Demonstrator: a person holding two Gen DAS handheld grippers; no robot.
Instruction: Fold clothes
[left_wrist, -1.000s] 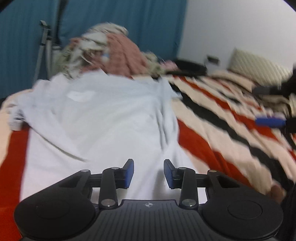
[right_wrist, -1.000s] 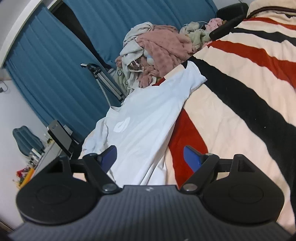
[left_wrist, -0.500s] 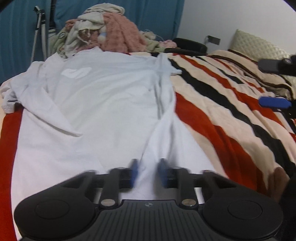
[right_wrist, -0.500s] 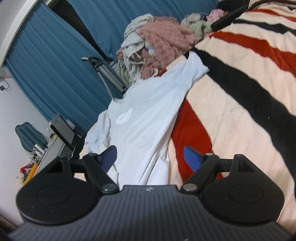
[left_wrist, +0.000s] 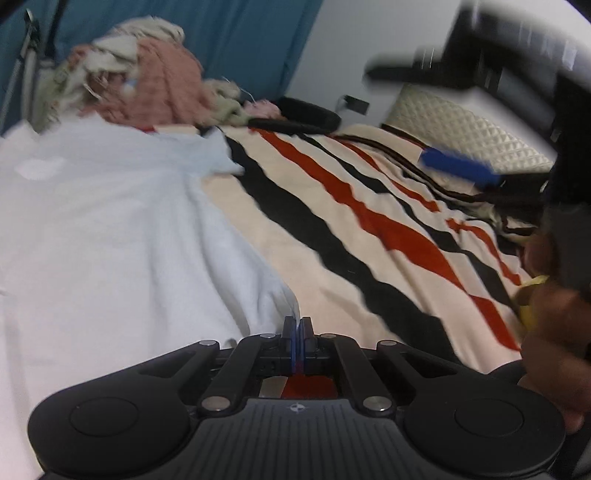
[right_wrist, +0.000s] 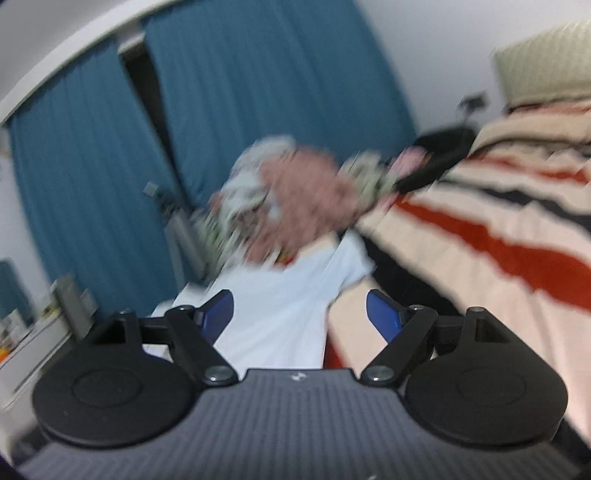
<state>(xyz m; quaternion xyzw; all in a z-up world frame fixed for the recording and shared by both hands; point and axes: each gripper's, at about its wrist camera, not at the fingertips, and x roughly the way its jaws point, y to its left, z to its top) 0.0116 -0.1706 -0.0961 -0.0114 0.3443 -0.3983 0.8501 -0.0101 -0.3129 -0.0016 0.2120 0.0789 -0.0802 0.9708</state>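
Observation:
A white shirt (left_wrist: 110, 221) lies spread on a striped bed, its far sleeve pointing right. My left gripper (left_wrist: 297, 325) is shut on the shirt's near right hem edge, and the cloth rises in a fold up to the jaws. My right gripper (right_wrist: 299, 314) is open and empty, held above the bed and facing the shirt (right_wrist: 280, 317). It also shows in the left wrist view (left_wrist: 454, 166) at the right, blurred, with the person's hand (left_wrist: 554, 332) below it.
The bed has a cream, red and black striped blanket (left_wrist: 369, 236). A pile of pink and pale clothes (left_wrist: 147, 74) sits at the far end against blue curtains (right_wrist: 92, 166). A quilted pillow (left_wrist: 461, 136) lies at the far right. A desk with clutter (right_wrist: 33, 332) stands at the left.
My left gripper has closed on the shirt's hem and pulled it toward the right. My right gripper has lifted and swung, staying open; both views are blurred by motion.

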